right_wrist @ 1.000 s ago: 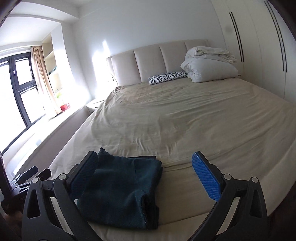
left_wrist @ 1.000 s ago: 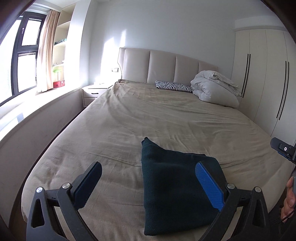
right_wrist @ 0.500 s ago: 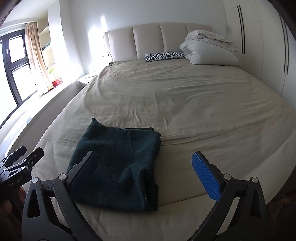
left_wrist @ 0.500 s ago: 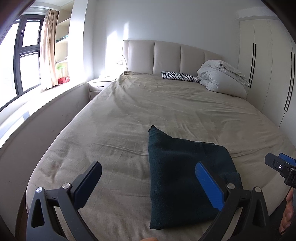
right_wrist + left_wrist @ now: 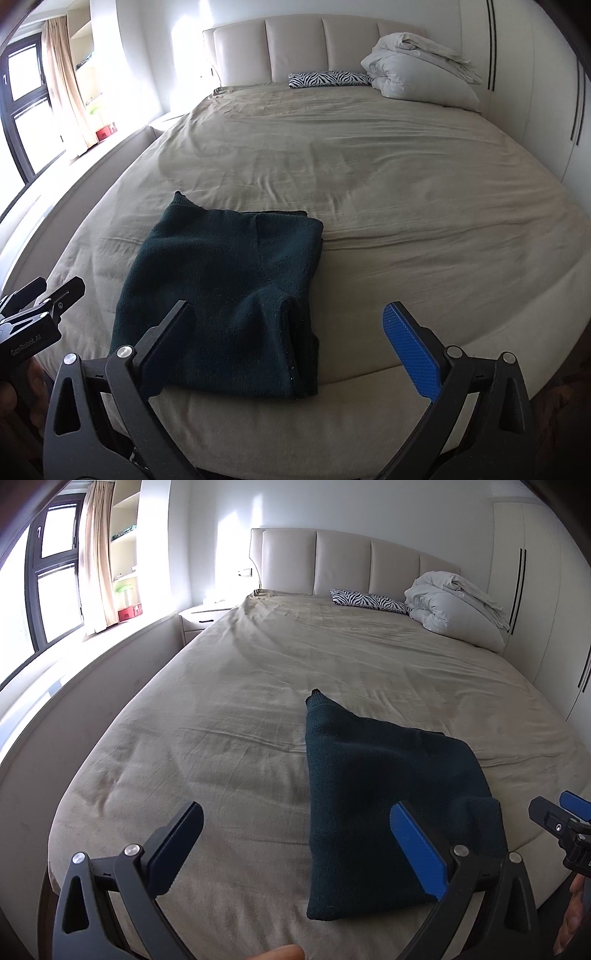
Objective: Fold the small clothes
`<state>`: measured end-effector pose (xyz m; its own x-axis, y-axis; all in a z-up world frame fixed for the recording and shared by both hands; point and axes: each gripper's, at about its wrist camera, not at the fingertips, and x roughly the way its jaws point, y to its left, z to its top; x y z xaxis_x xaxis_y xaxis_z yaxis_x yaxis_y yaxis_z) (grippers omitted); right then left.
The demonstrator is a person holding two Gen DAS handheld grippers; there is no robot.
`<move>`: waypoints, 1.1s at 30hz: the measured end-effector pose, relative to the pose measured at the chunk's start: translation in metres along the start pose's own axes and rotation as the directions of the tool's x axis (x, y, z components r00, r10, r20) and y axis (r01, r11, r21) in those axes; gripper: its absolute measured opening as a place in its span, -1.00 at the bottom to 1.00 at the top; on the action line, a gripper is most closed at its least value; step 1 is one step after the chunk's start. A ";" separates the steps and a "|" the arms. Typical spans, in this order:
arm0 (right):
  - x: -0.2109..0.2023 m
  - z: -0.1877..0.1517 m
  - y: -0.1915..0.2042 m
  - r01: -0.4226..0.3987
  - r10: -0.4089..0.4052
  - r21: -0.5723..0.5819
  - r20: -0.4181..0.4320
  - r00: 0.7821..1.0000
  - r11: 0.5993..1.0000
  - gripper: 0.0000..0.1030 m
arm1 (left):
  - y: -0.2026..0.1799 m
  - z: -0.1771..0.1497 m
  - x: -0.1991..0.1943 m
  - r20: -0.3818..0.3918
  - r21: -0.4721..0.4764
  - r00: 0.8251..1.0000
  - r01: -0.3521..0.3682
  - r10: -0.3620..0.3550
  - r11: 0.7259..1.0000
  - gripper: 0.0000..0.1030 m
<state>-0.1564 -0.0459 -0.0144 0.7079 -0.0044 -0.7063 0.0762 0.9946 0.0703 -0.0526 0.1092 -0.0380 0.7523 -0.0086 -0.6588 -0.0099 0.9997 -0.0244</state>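
A dark green knit garment lies folded into a compact rectangle near the foot edge of the beige bed; it also shows in the right wrist view. My left gripper is open and empty, held just off the bed's foot, with the garment ahead on its right side. My right gripper is open and empty, with the garment ahead on its left side. Each gripper shows at the edge of the other's view: the right one and the left one.
A zebra-print pillow and a bundled white duvet lie at the headboard. A nightstand and a window ledge run along the left. White wardrobes stand on the right.
Both grippers have tilted down and drawn closer over the bed's foot, so the folded garment sits higher and larger in both views. The garment has not moved. Both stay open.
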 end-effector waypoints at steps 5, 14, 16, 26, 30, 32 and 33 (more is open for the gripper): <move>0.008 -0.005 0.010 -0.004 0.004 -0.016 -0.024 1.000 1.000 1.00 | -0.006 -0.005 0.004 -0.025 0.014 1.000 0.000 0.000 1.000 1.00; 0.017 -0.008 0.013 -0.005 0.004 -0.019 -0.046 0.999 1.000 1.00 | -0.008 -0.008 0.010 -0.043 0.020 0.999 0.006 -0.005 1.000 1.00; 0.018 -0.008 0.013 -0.005 0.004 -0.016 -0.049 0.999 1.000 1.00 | -0.009 -0.008 0.010 -0.045 0.019 0.999 0.004 -0.003 1.000 1.00; 0.021 -0.011 0.017 -0.005 0.004 -0.006 -0.060 0.998 1.000 1.00 | -0.009 -0.011 0.011 -0.052 0.017 0.999 0.002 -0.001 1.000 1.00; 0.023 -0.012 0.016 -0.005 0.005 -0.003 -0.064 0.998 1.000 1.00 | -0.009 -0.011 0.012 -0.055 0.016 0.998 0.002 -0.001 1.000 1.00; 0.023 -0.012 0.016 -0.005 0.005 -0.002 -0.065 0.998 1.000 1.00 | -0.009 -0.011 0.012 -0.055 0.016 0.998 0.001 0.000 1.000 1.00; 0.023 -0.012 0.016 -0.005 0.005 -0.002 -0.065 0.998 1.000 1.00 | -0.009 -0.012 0.013 -0.056 0.016 0.998 0.000 0.001 1.000 1.00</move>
<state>-0.1468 -0.0291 -0.0381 0.6610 0.0071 -0.7503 0.0710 0.9949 0.0720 -0.0511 0.0999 -0.0553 0.7143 -0.0094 -0.6998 0.0012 0.9999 -0.0123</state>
